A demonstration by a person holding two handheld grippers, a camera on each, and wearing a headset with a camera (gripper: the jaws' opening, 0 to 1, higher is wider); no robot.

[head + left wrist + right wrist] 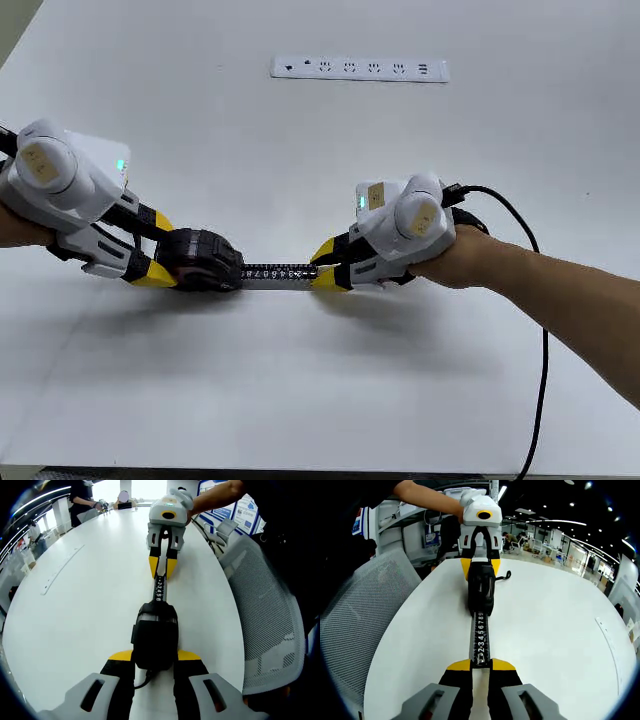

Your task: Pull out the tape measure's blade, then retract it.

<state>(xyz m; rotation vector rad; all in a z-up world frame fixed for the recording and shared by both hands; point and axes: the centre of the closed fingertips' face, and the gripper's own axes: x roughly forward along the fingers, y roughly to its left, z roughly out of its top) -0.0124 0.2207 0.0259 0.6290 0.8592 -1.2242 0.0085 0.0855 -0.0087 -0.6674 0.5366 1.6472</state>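
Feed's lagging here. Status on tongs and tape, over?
Left tongs shut on tape measure case. Right tongs shut on blade tip, short length out. Power strip far back, not in the way.

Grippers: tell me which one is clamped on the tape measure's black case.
The left gripper, at the left of the head view: its jaws grip the black case, while the right gripper pinches only the pulled-out blade.
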